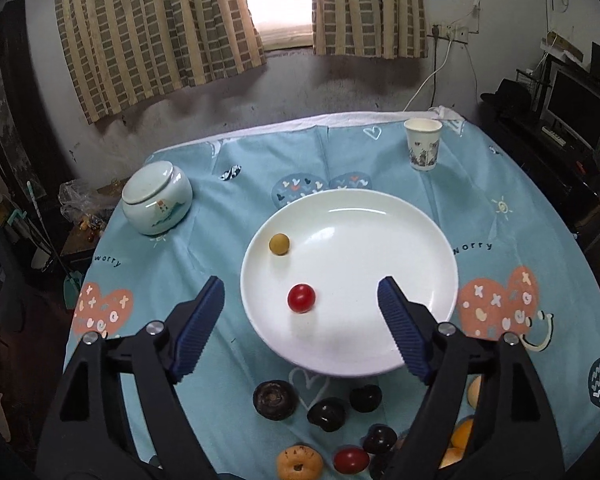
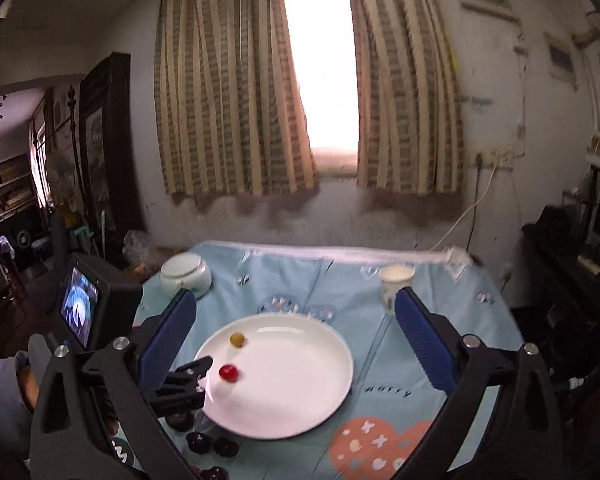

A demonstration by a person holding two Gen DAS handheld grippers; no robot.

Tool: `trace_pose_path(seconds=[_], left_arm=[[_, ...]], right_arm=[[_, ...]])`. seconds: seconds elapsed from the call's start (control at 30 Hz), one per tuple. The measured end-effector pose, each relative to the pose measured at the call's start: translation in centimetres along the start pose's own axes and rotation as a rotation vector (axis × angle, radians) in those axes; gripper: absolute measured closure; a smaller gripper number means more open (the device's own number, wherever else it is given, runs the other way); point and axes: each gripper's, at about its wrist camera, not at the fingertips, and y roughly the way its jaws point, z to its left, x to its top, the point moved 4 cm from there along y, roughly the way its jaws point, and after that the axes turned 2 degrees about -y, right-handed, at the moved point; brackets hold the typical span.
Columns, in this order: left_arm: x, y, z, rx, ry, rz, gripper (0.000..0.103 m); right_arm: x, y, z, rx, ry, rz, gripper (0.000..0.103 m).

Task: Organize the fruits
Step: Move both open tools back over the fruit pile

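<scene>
Striped curtains hang over a bright window behind a desk (image 1: 260, 184) draped in a blue patterned cloth. Near the middle of it sits a white plate (image 1: 380, 340), the landmark for everything else. Inside the plate lie a red cherry tomato (image 1: 301, 298), toward its near left, and a small yellow fruit (image 1: 279, 244) farther back by the left rim. Just in front of the plate, on the cloth, wait several dark fruits (image 1: 326, 414), another red tomato (image 1: 351, 461) and some orange pieces (image 1: 462, 434). A lidded jar (image 1: 157, 198) stands well left of the plate, a paper cup (image 1: 423, 143) behind it to the right.

The left claw (image 1: 302, 296) hangs over the plate's near left edge, spread wide and empty. The right claw (image 2: 296, 320) is likewise wide and holds nothing.

Both round fruits on the smooth plate could likely roll if its rim gets bumped. Reaching into the crowded pile risks nudging neighbours off the desk's near edge.
</scene>
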Motion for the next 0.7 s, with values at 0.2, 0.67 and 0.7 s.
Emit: trace_pose_path(seconds=[0.2,0.67,0.7], left_arm=[[-0.6,-6.0,1.1,-0.019,-0.017,-0.100,0.018],[-13.6,-8.5,2.8,-0.079,0.078,0.064,0.013],[-14.8,-8.4,2.7,-0.098,0.086,0.088,0.013]], right_arm=[[4.1,-9.3,-0.4,-0.209,-0.007,-0.247,0.001],[-15.4,-6.2,-1.2,-0.004,0.115,0.514,0.001],[-17.4,-6.6,-0.4,0.003,0.102,0.560,0.001]])
